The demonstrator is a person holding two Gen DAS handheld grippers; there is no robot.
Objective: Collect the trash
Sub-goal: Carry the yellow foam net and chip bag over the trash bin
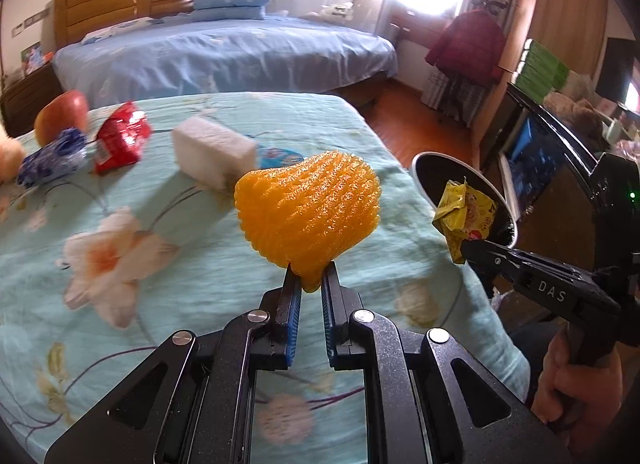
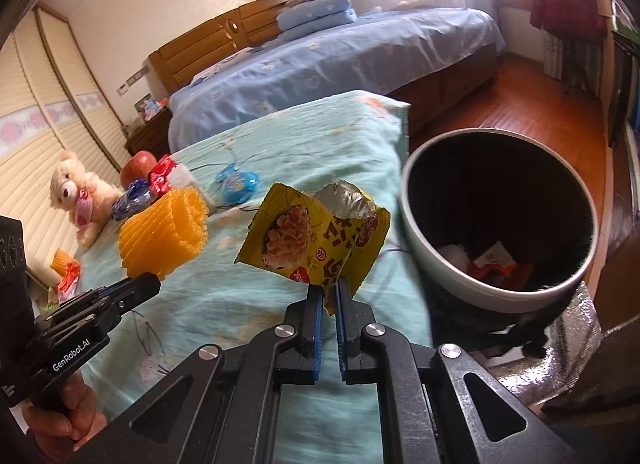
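Note:
My left gripper (image 1: pixel 310 278) is shut on an orange foam fruit net (image 1: pixel 308 210) and holds it above the floral tablecloth (image 1: pixel 160 264). The net also shows in the right wrist view (image 2: pixel 164 238). My right gripper (image 2: pixel 329 290) is shut on a torn yellow snack wrapper (image 2: pixel 316 240), held beside the rim of the round trash bin (image 2: pixel 440 264). The wrapper (image 1: pixel 464 220) and bin (image 1: pixel 424 184) also show in the left wrist view. The bin holds some white and orange scraps (image 2: pixel 496 264).
On the cloth lie a red wrapper (image 1: pixel 122 138), a blue wrapper (image 1: pixel 54 158), a white foam block (image 1: pixel 214 152), an apple (image 1: pixel 62 114) and a blue toy (image 2: pixel 236 184). A teddy bear (image 2: pixel 80 196) sits at the left. A bed (image 1: pixel 224 56) stands behind.

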